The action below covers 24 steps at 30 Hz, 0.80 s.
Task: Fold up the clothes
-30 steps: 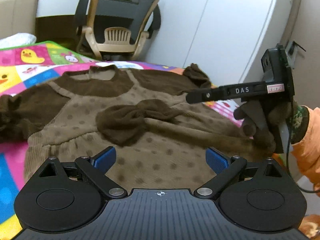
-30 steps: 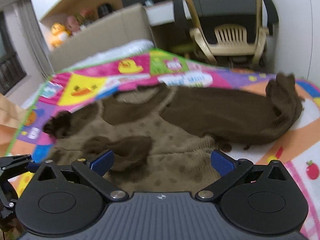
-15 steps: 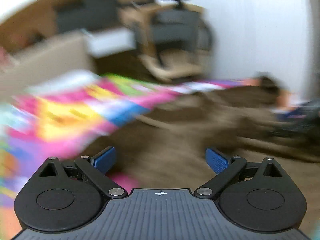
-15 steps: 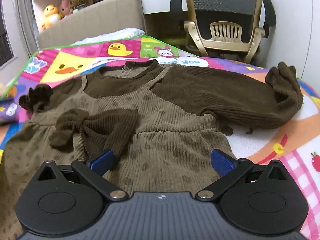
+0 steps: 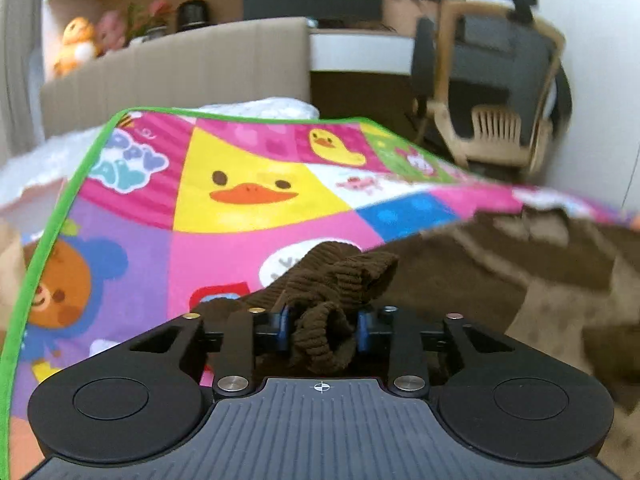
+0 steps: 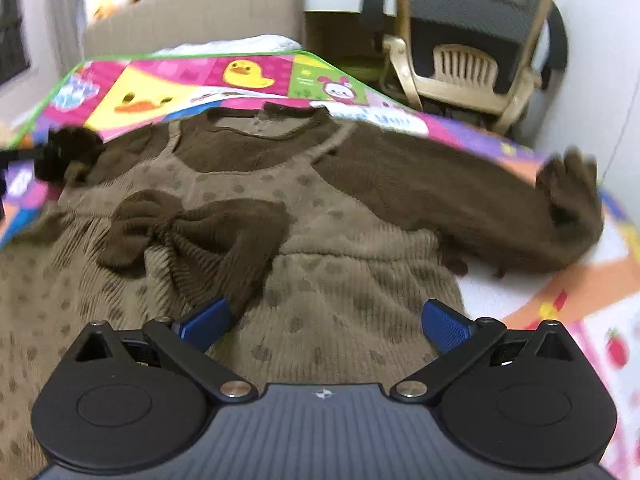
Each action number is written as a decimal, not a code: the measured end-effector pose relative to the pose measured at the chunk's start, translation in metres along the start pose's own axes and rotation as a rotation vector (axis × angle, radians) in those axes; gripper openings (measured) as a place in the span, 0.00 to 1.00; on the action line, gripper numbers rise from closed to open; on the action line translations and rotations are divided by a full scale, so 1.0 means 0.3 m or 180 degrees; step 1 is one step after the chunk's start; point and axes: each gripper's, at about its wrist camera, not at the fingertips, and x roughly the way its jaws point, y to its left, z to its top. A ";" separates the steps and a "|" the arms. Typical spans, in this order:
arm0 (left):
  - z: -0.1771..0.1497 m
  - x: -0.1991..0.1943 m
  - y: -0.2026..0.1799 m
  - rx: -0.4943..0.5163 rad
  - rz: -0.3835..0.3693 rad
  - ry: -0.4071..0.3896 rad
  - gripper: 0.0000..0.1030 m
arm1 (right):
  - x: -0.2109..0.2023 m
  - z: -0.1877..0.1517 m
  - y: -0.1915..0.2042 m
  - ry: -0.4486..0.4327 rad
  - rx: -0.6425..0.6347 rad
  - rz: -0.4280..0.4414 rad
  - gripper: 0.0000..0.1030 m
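A tan dotted corduroy dress (image 6: 344,280) with dark brown sleeves and a brown bow (image 6: 200,224) lies flat, front up, on a colourful play mat (image 6: 160,84). My left gripper (image 5: 322,326) is shut on the ruffled cuff (image 5: 340,276) of its left sleeve, low over the mat (image 5: 240,184). In the right wrist view that cuff (image 6: 70,150) shows at the far left. My right gripper (image 6: 326,320) hovers open over the skirt with nothing between its blue pads. The right sleeve (image 6: 460,196) stretches out to the right, ending in a bunched cuff (image 6: 572,184).
An office chair (image 6: 468,40) stands beyond the mat's far right corner, by a white wall. A beige panel (image 5: 180,68) with plush toys (image 5: 76,44) on top runs behind the mat. White bedding (image 5: 264,106) lies at the mat's far edge.
My left gripper has swung left from over the skirt to the left sleeve and shut on its cuff. The right gripper stayed open and moved in over the skirt.
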 end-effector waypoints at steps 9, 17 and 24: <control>0.086 -0.165 0.089 -0.1123 -0.1371 -0.0171 0.28 | -0.197 0.245 0.370 -0.1234 -0.1202 0.0562 0.77; 0.108 -0.214 0.093 -0.1279 -0.1756 -0.0206 0.28 | -0.066 0.365 0.456 -0.1252 -0.0952 0.1133 0.66; 0.134 -0.231 0.013 -0.1114 -0.1938 -0.0094 0.38 | 0.033 0.332 0.621 -0.1740 -0.1365 0.0746 0.60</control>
